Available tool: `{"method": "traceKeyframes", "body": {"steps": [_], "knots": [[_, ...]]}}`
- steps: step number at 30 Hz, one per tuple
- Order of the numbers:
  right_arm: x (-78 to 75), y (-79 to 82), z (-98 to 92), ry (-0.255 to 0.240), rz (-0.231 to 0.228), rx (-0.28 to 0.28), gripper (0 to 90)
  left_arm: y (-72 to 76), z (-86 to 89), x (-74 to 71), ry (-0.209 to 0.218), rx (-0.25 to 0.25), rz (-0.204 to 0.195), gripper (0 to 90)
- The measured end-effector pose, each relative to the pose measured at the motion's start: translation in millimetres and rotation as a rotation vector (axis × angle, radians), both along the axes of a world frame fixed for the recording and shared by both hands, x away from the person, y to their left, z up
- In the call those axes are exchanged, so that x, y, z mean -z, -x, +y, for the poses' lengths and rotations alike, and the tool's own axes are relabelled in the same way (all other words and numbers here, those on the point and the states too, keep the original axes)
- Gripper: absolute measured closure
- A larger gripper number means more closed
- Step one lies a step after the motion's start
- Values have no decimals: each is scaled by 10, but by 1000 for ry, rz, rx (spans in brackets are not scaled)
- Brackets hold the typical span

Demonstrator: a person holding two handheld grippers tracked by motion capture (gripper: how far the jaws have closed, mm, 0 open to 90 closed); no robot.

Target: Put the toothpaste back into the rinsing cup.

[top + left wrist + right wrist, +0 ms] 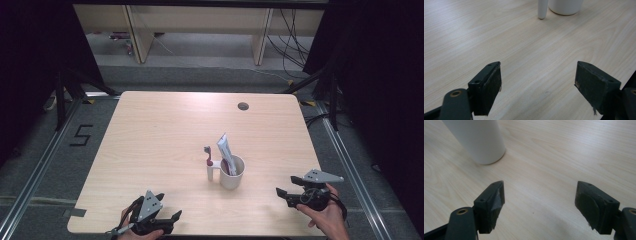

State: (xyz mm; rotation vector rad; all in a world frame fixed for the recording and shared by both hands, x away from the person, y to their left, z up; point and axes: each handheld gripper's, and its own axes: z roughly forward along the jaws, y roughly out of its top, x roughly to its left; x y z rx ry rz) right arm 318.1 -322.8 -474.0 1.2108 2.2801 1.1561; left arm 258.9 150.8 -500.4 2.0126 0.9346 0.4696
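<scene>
Holding both grippers, left point(170, 218) and right point(284, 192), spread and empty near the table's point(160, 130) front edge, we could tip the cup point(232, 173) mid-table, with its tube point(225, 150) and toothbrush point(208, 161), by reaching carelessly.

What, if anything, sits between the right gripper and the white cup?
Nothing visible. Bare table lies between the right gripper, its jaws open and empty, and the white cup. The toothbrush stands on the cup's far side from it, and the toothpaste tube sits inside the cup.
</scene>
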Motion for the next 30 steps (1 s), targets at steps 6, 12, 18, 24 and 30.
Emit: {"method": "traceKeyframes", "body": {"steps": [6,12,18,24,30], "knots": [[32,81,-8,-11,43,26,224,-3,-4,5,10,-1,-4,210],[76,120,-44,0,40,17,215,-2,-2,4,11,0,-6,211],[91,164,-71,14,39,0,207,-2,1,3,3,3,-4,211],[115,220,-93,23,39,5,199,1,-3,3,3,-1,1,210],[150,282,-79,14,68,12,194,2,-5,4,3,0,3,210]]}}
